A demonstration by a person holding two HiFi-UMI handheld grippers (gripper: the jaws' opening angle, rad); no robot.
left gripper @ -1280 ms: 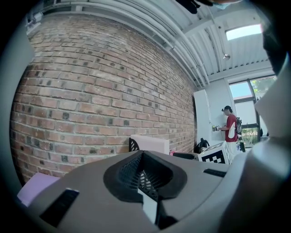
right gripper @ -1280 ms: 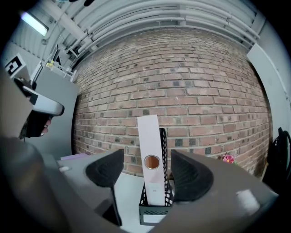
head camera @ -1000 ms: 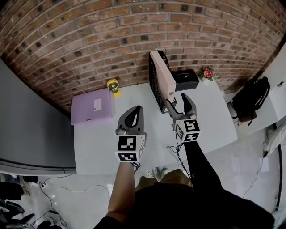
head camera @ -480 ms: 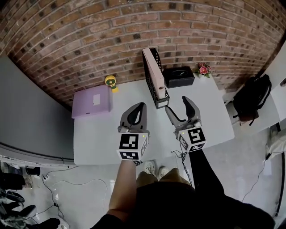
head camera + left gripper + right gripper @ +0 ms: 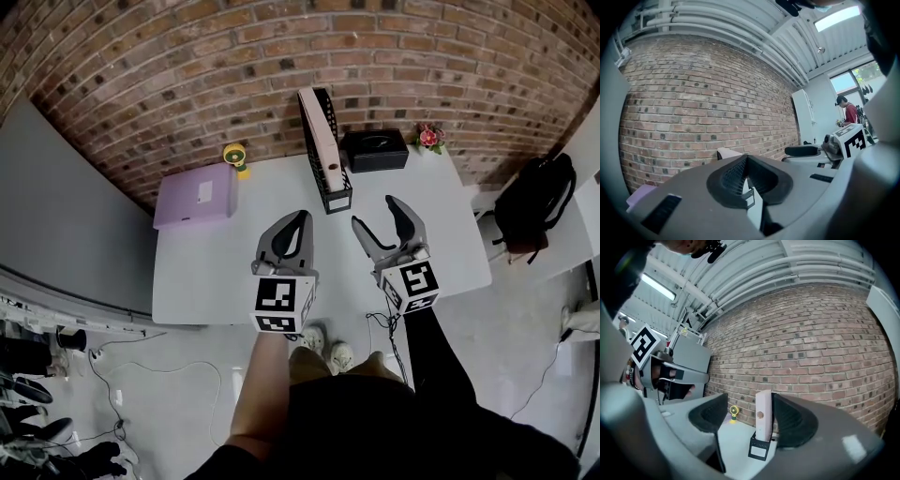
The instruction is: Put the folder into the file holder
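Ahead of the right hand-held gripper [image 5: 375, 214], jaws apart and empty, the pink folder [image 5: 320, 134] stands upright in the file holder [image 5: 336, 199], long axis running away from it; the left hand-held gripper [image 5: 298, 217], farther off, has its jaws together.

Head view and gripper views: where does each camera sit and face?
Head view: on the person's head, steeply down at the table; left gripper, right gripper, forearms show.
Left gripper view: on that gripper, facing the brick wall over shut jaws; right gripper alongside.
Right gripper view: through open jaws toward the folder standing in the file holder.
Shared: head and right gripper views show the folder.
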